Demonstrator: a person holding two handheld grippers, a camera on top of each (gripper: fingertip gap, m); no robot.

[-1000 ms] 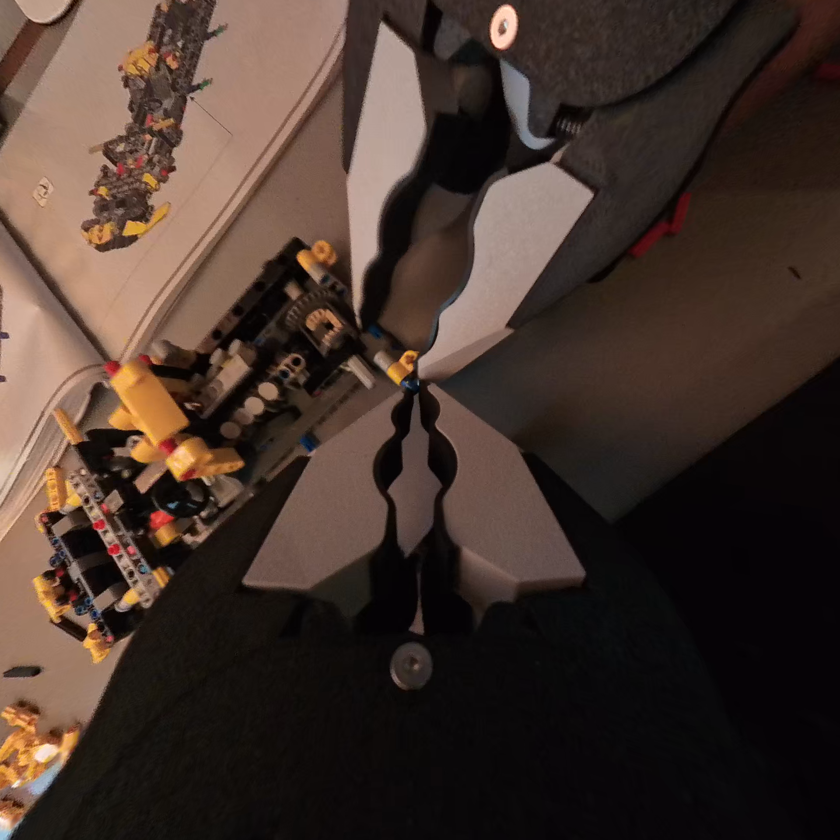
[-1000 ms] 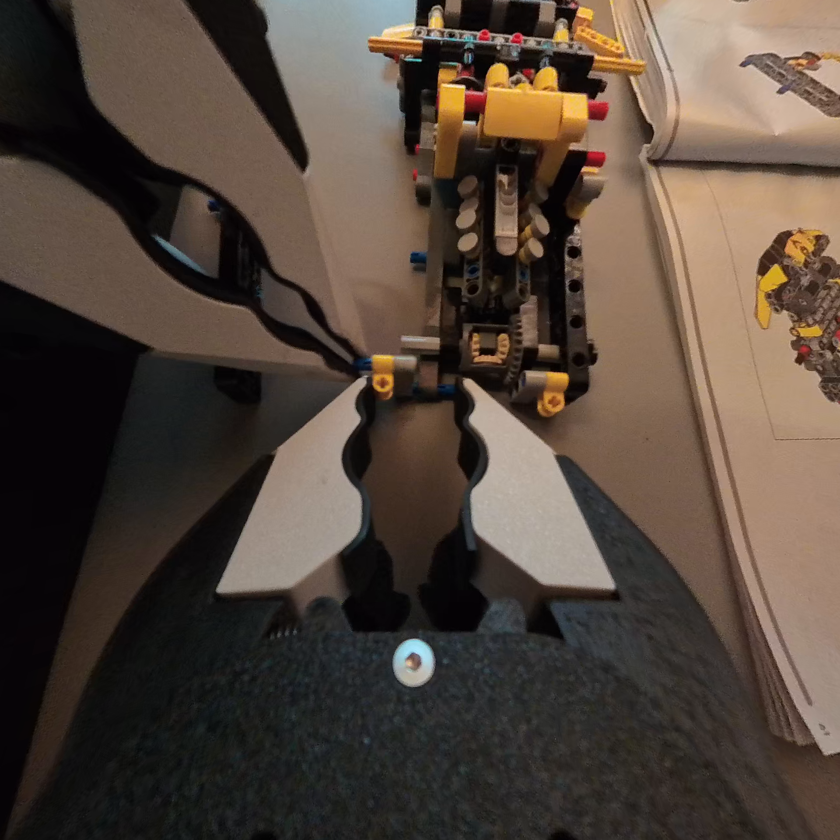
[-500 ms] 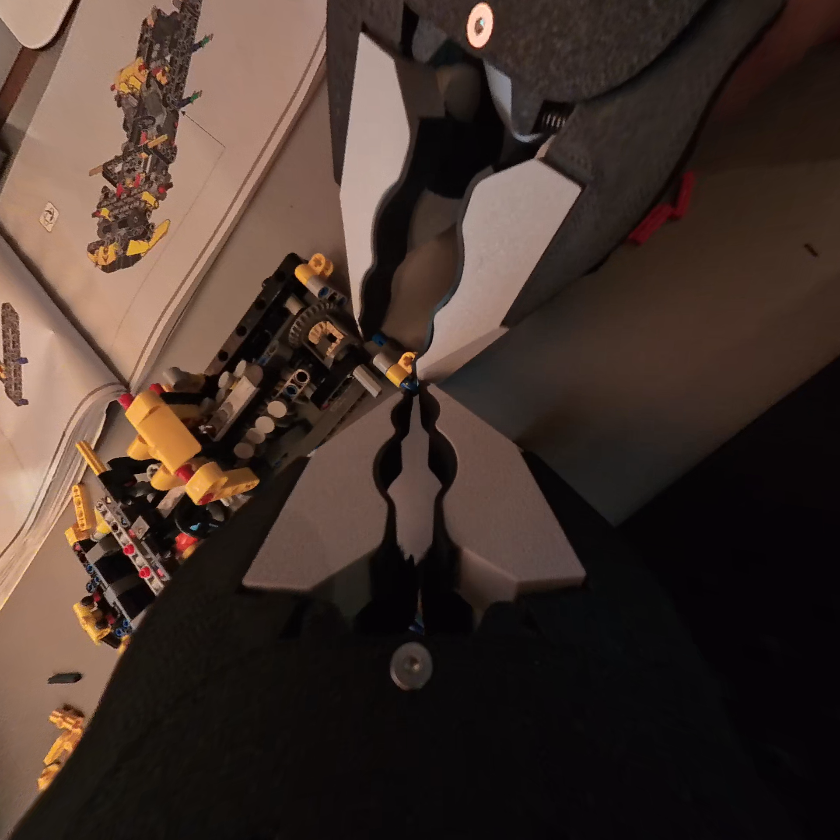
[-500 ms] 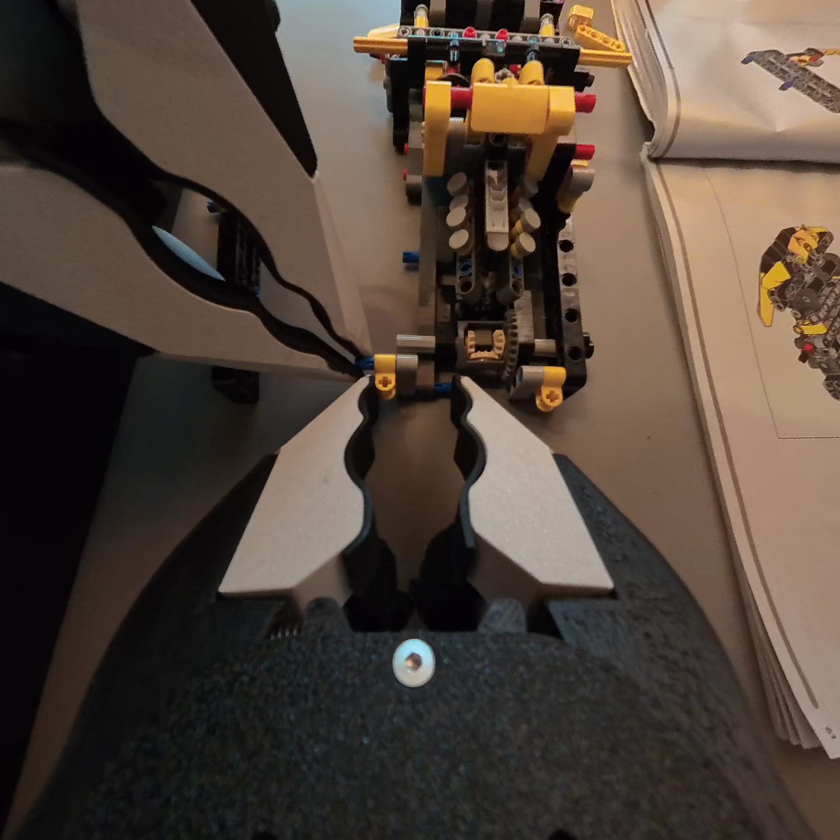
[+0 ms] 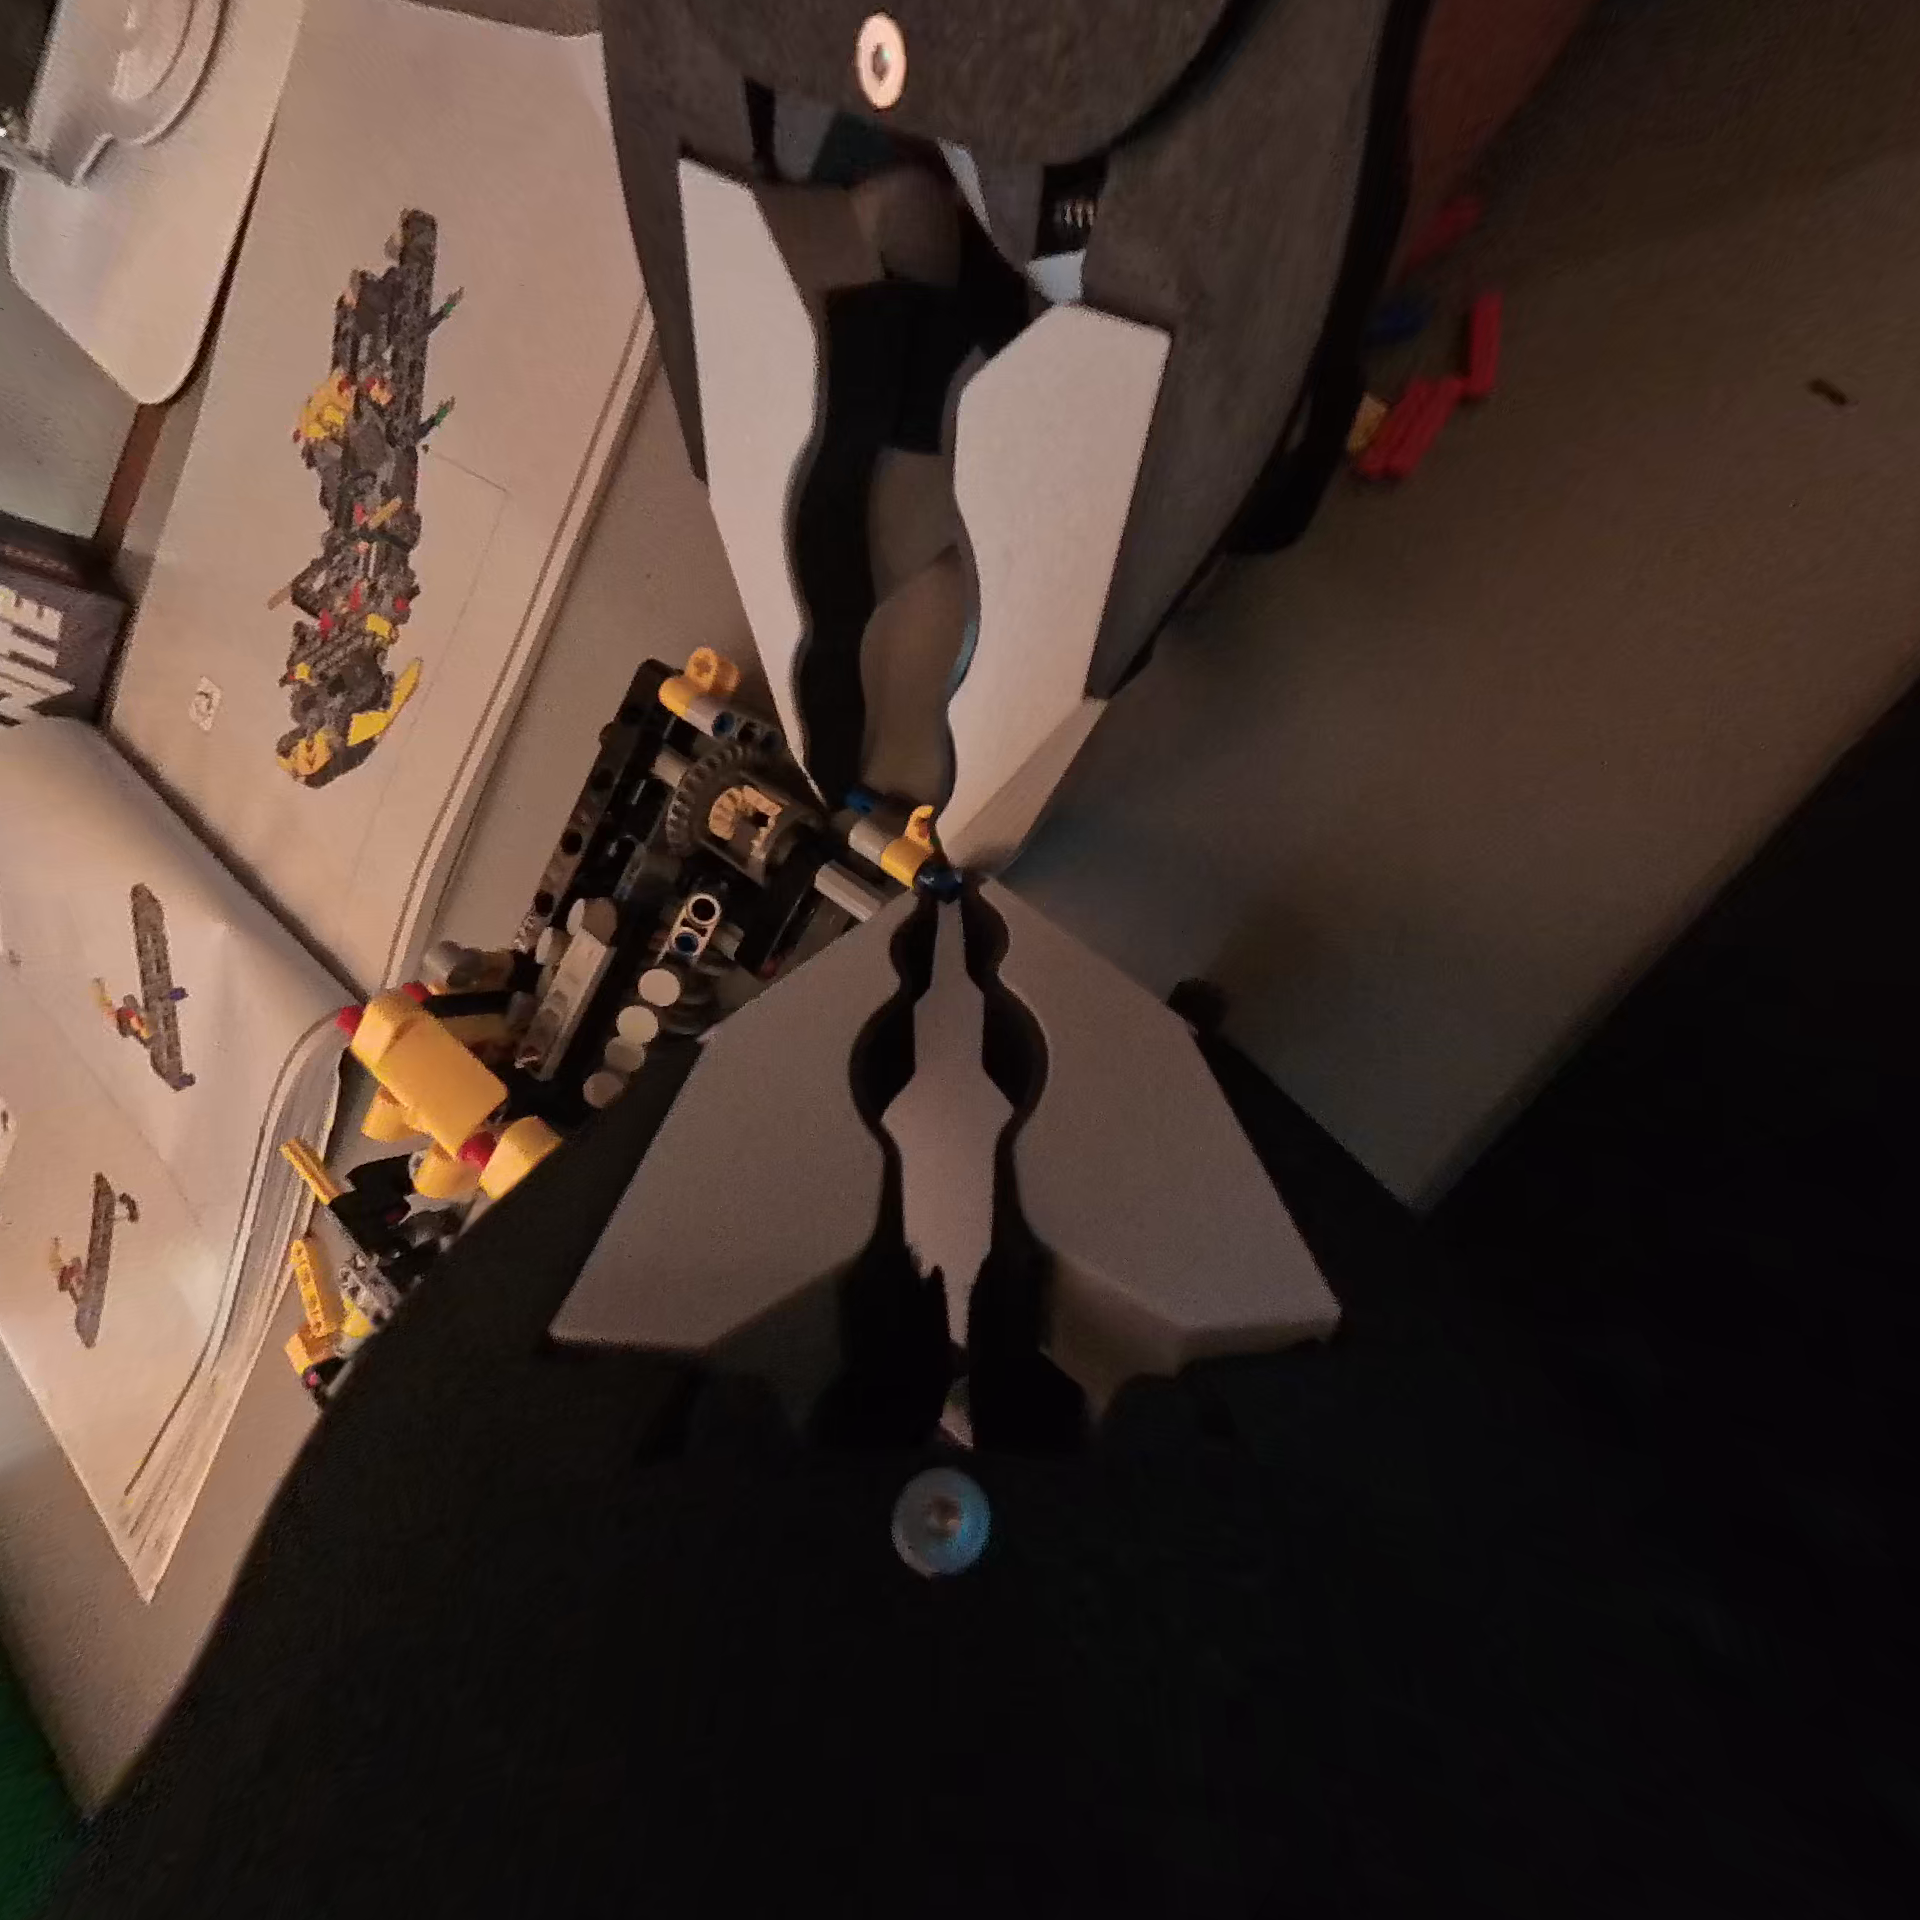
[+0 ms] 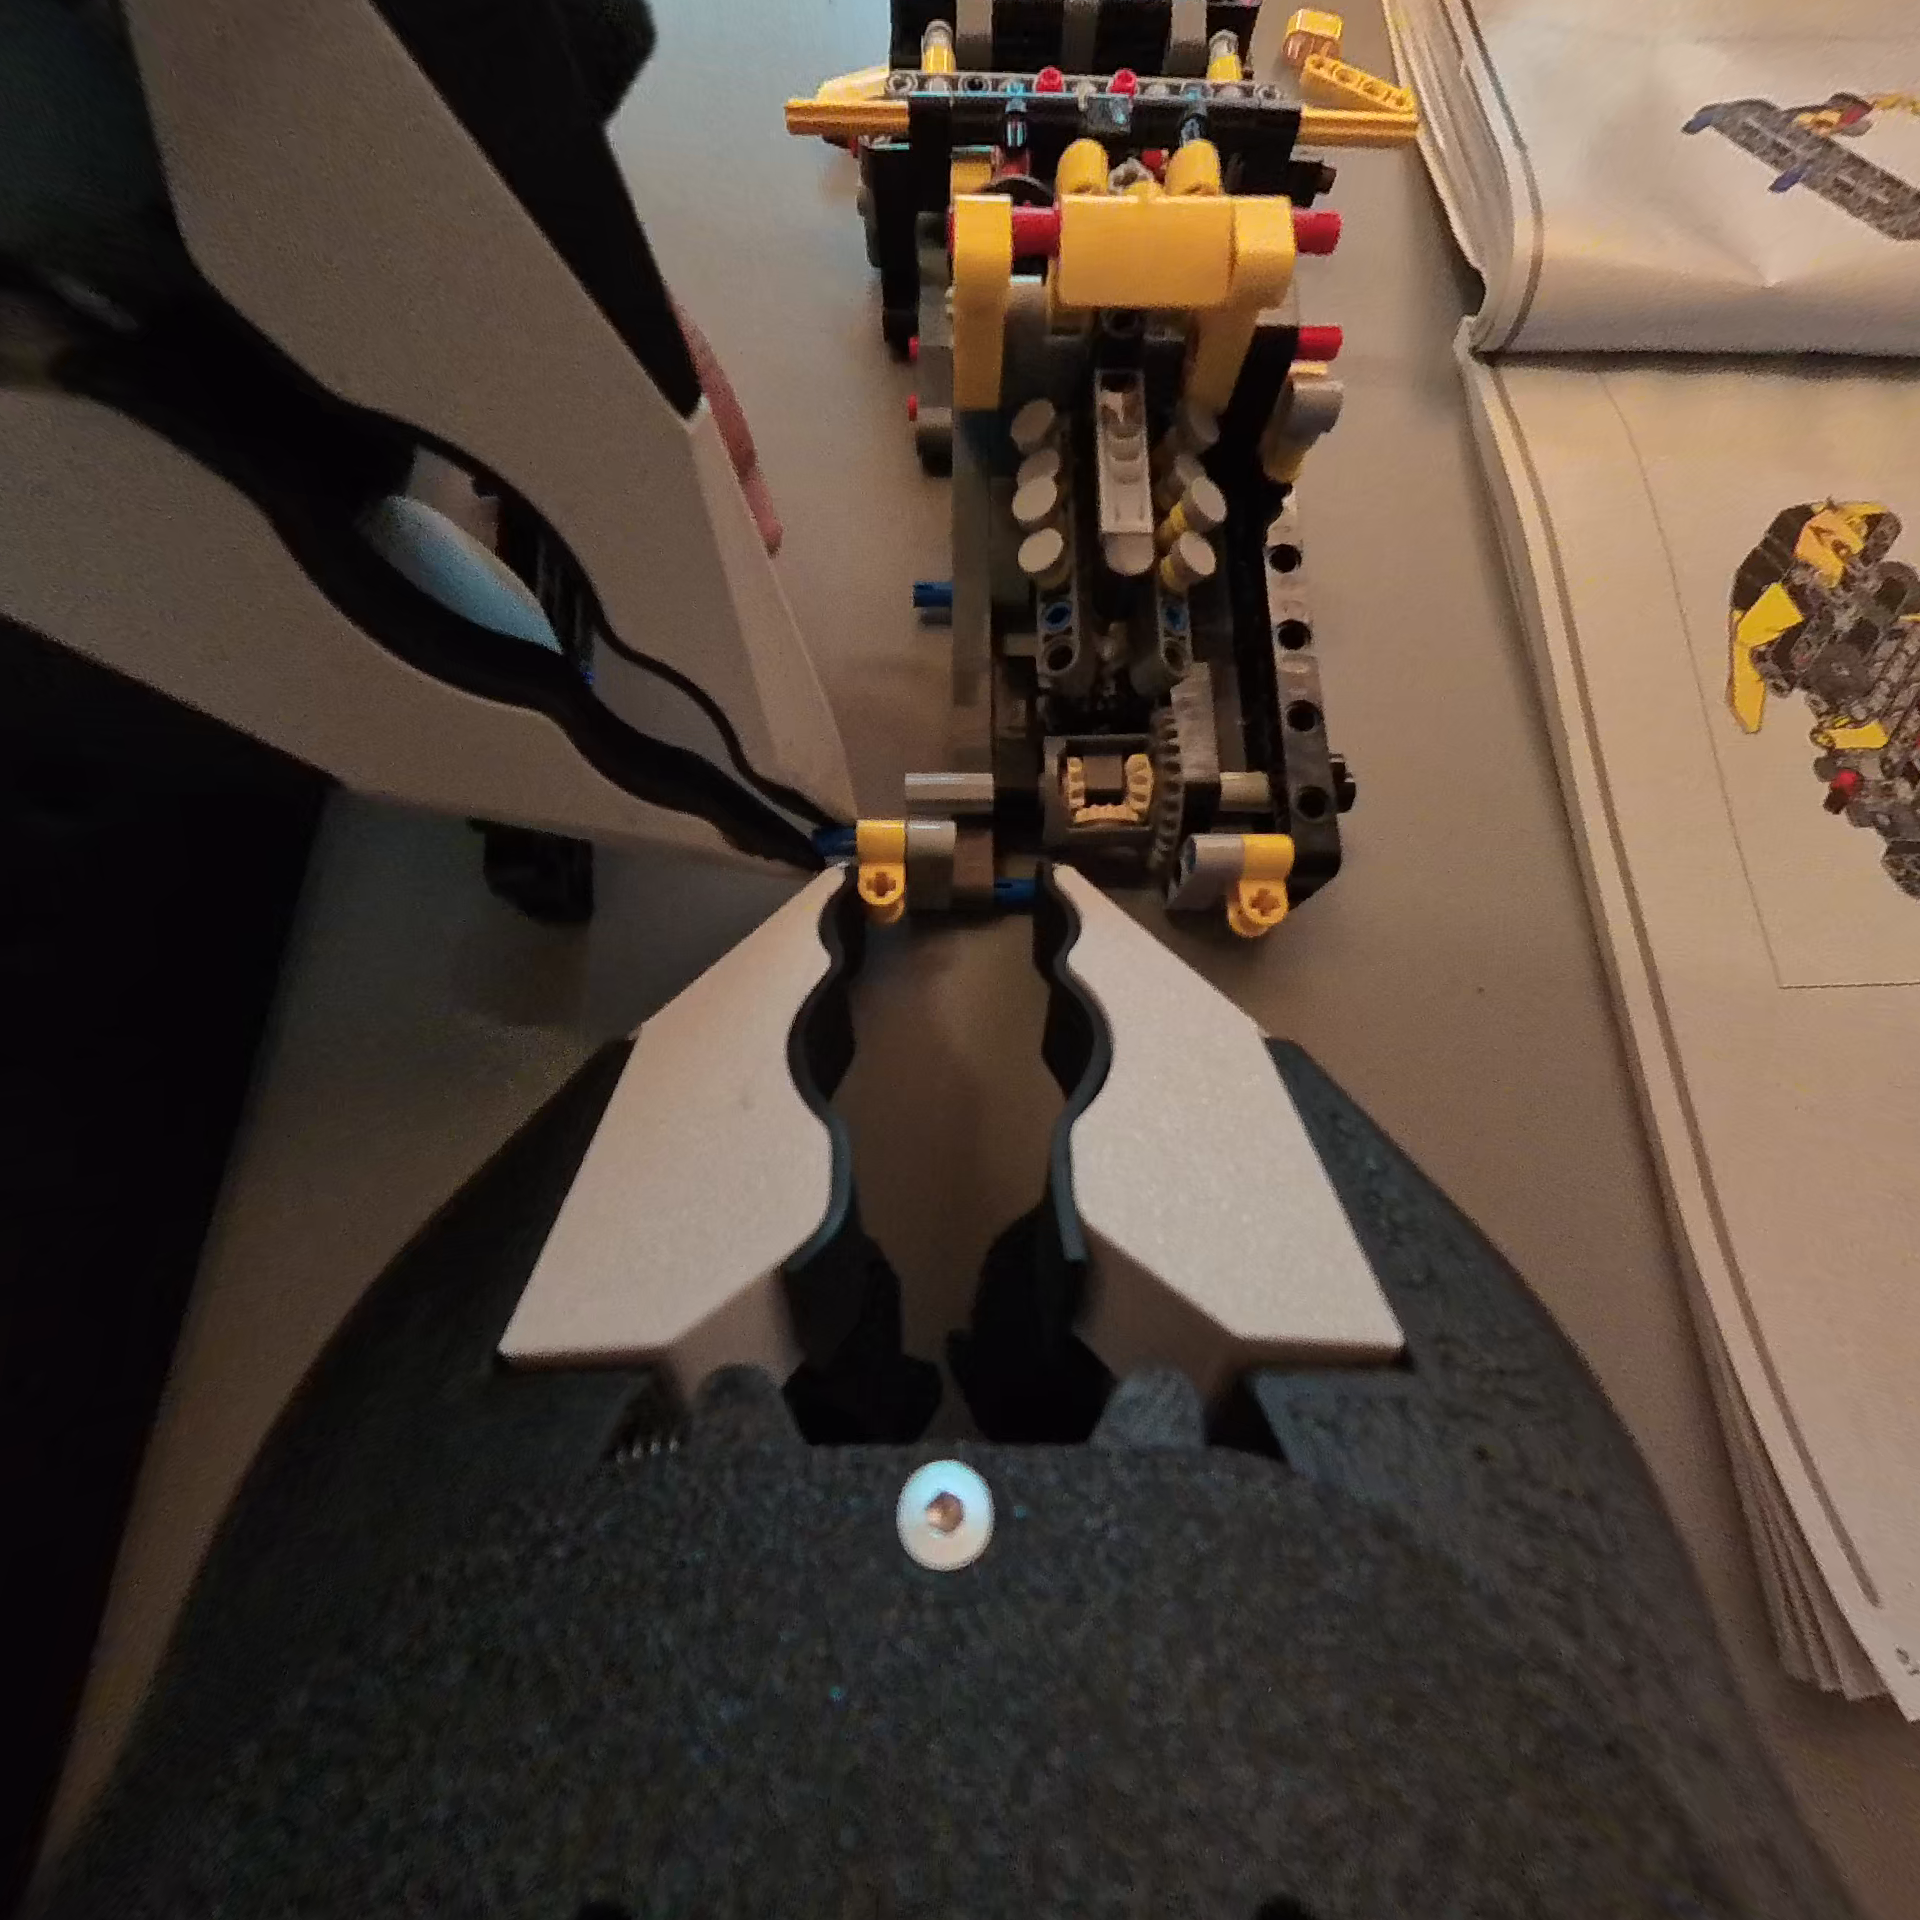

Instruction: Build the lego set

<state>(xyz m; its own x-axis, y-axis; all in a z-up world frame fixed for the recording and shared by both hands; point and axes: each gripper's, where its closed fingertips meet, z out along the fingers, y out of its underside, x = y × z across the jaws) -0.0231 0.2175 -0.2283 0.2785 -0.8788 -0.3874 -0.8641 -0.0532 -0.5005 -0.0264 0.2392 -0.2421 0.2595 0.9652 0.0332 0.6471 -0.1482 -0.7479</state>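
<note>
Dim, warm-lit grey tabletop [image 6: 1455, 1039]

From my left tool's [image 5: 940, 902] camera, its body hid the lego model's [image 5: 665, 894] 6 o'clock end. My right view cut the instruction booklet [image 6: 1714, 727] off at 3 o'clock and the model's far end at 12.

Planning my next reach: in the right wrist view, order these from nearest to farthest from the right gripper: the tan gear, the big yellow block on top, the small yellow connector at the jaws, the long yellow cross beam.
1. Small yellow connector, at the left jaw tip of the right gripper.
2. Tan gear, just beyond, slightly right.
3. Big yellow block, farther up the model.
4. Long yellow cross beam, at the model's far end.
</note>
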